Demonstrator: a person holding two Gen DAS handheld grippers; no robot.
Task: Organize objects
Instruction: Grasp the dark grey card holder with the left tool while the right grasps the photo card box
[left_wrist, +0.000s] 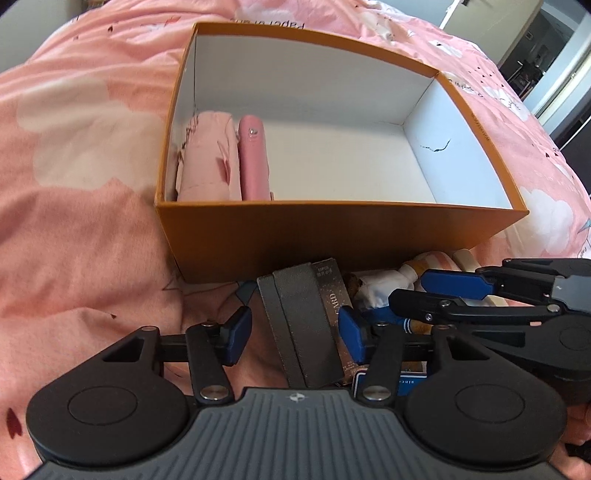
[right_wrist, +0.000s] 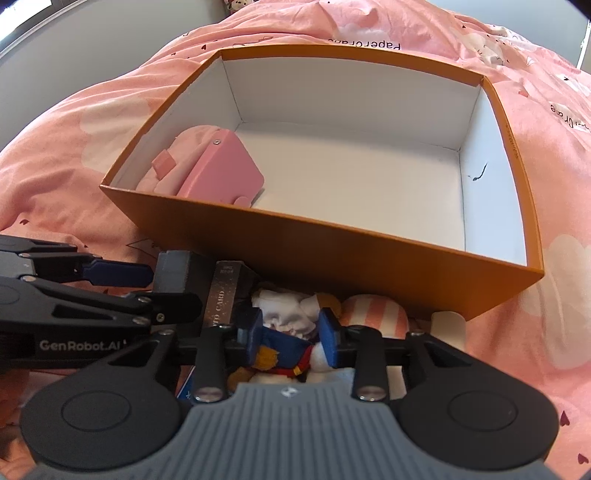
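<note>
Left gripper (left_wrist: 295, 334) – jaws part open, straddling dark grey box (left_wrist: 301, 325); right pad touching its side, left pad clear, no firm grip evident. Grey box lies on pink bedspread (left_wrist: 85, 229), against black card box (left_wrist: 330, 295). Right gripper (right_wrist: 290, 332) – jaws part open around plush toy (right_wrist: 284, 354) in blue collar; pads at toy's sides, whether pressing cannot tell. Orange cardboard box (right_wrist: 369, 258) just beyond both grippers, open-topped. Inside, left end: pink case (right_wrist: 225, 170) leaning on pink fabric pouch (left_wrist: 207, 158).
</note>
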